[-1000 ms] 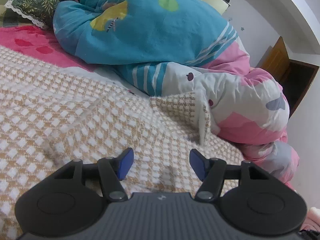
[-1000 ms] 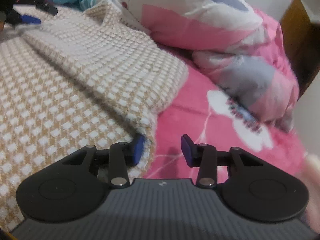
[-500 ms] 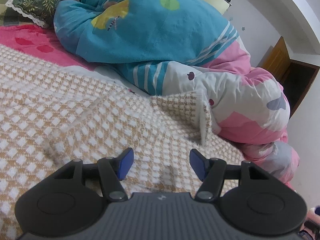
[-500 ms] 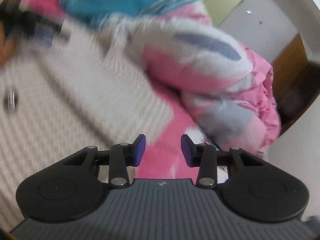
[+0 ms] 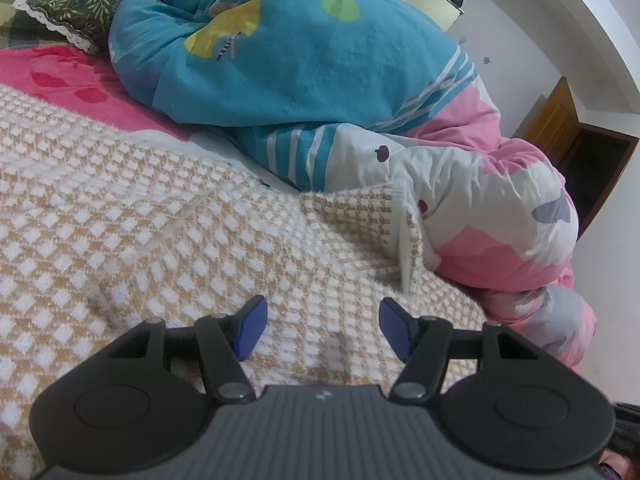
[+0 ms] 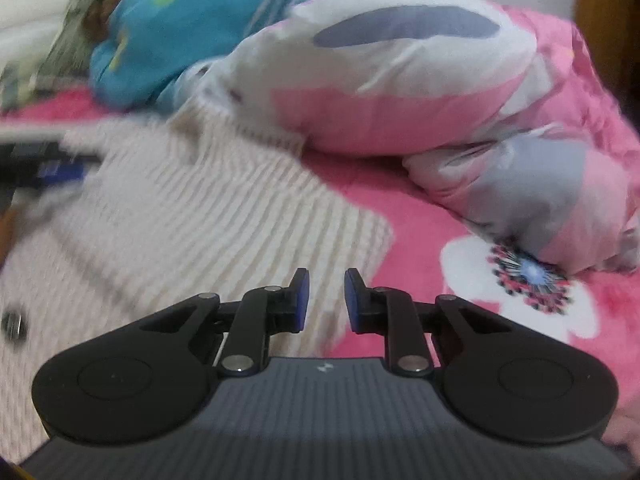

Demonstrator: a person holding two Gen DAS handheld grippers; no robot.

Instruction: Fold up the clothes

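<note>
A tan and white checked knit garment [image 5: 168,240] lies spread on the bed, with one corner [image 5: 400,232] standing up against the quilt. My left gripper [image 5: 320,326] hovers just over it, open and empty. In the right wrist view the same garment [image 6: 208,216] shows blurred, its right edge on the pink sheet. My right gripper [image 6: 325,300] is above that edge, its jaws narrowed to a small gap with nothing between them. The left gripper also shows at the far left of the right wrist view [image 6: 44,164].
A person in a blue top [image 5: 304,52] lies along the far side of the bed, head on a green pillow [image 5: 72,0]. A pink and white quilt [image 5: 508,216] is bunched at the right. The pink flowered sheet [image 6: 460,280] borders the garment. A doorway [image 5: 592,176] lies beyond.
My right gripper has lifted away from the garment's edge, swung about, and its jaws have narrowed. My left gripper has barely moved and stays open.
</note>
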